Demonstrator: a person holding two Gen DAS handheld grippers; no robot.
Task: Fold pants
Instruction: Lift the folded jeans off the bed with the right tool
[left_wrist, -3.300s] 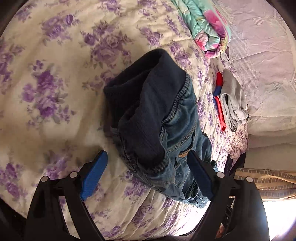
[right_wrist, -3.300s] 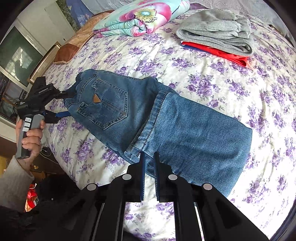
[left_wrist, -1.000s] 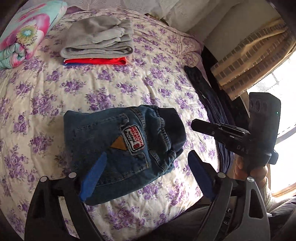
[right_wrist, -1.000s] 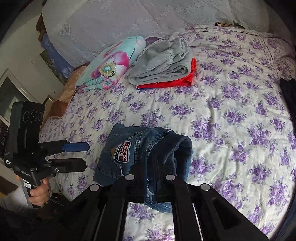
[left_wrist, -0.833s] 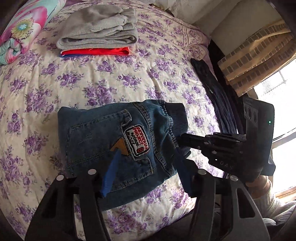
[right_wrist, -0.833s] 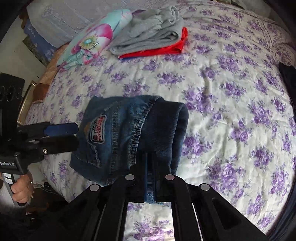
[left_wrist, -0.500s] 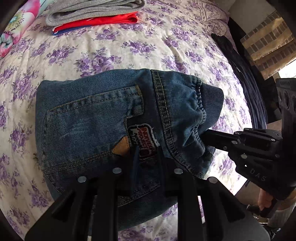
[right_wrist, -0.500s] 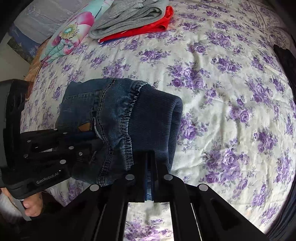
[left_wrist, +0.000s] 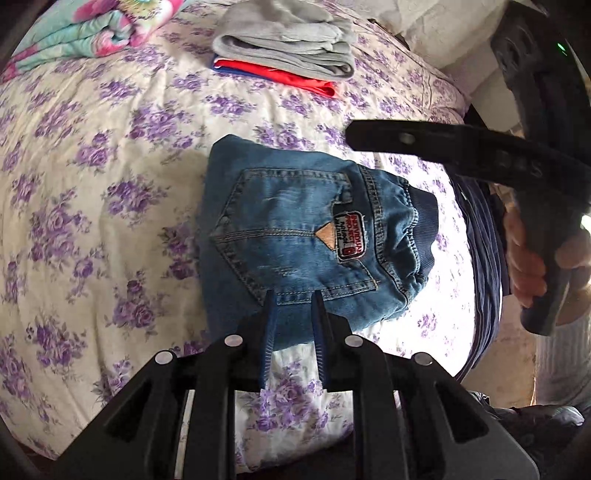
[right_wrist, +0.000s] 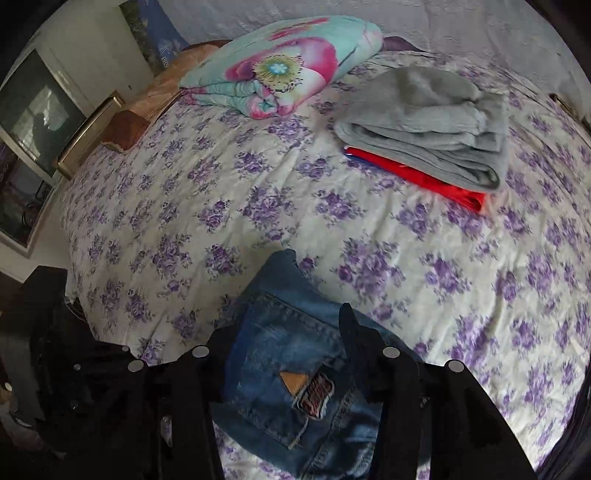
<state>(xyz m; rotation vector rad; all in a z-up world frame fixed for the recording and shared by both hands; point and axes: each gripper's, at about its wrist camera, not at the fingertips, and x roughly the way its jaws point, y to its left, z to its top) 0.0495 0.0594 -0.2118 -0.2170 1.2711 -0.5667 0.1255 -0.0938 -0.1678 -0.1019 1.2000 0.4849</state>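
Left gripper (left_wrist: 291, 295): fingers narrowly apart, tips at the near hem of the folded jeans (left_wrist: 303, 236); nothing sits between them, and contact with the cloth cannot be confirmed.

Folded jeans: a compact denim bundle lying near the front edge of the floral bedspread (left_wrist: 110, 155), back pocket and sewn patch facing up, ribbed dark waistband turned to the right.

Right gripper (right_wrist: 291, 325): fingers spread wide, poised over the bundle and straddling the pocket area. In the left wrist view it shows as a dark bar above the waistband, gripped by the right hand (left_wrist: 532, 266) at the bed's right side.

Farther back: a grey folded garment (right_wrist: 424, 125) stacked on a red one (right_wrist: 424, 177). Beyond, at the headboard end, a rolled floral quilt (right_wrist: 280, 66).
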